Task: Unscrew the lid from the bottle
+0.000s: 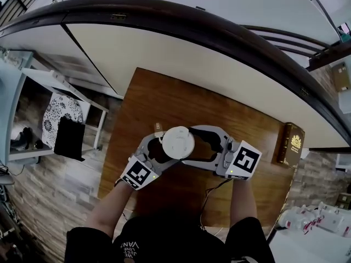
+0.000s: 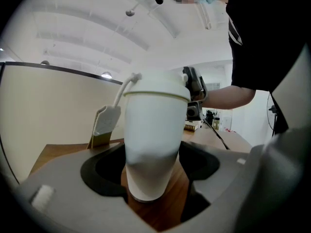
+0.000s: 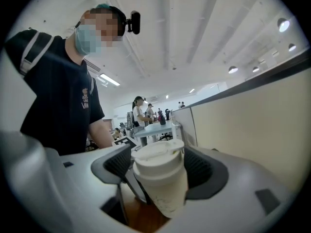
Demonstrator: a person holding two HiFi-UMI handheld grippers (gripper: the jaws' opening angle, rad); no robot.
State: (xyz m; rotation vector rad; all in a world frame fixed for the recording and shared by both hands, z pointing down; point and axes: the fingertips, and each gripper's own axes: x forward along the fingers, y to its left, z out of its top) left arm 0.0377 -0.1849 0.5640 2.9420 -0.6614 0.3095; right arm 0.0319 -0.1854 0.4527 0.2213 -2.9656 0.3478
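Observation:
A white bottle (image 1: 174, 156) stands upright on the wooden table (image 1: 164, 100), with its round white lid (image 1: 178, 142) on top. A small tag (image 2: 104, 123) hangs from a strap on the lid. My left gripper (image 1: 164, 151) comes in from the lower left and is shut on the bottle's lower body (image 2: 153, 140). My right gripper (image 1: 190, 146) reaches in from the right, its ribbed pads (image 3: 114, 164) closed against the lid (image 3: 158, 155) on both sides. In the right gripper view the bottle (image 3: 167, 193) leans slightly in the frame.
A dark book (image 1: 289, 143) lies at the table's right edge. A curved partition wall (image 1: 208, 64) rises just behind the table. A shelf unit (image 1: 60, 119) stands to the left, and plastic bottles (image 1: 307, 218) lie at the lower right. People stand in the far background.

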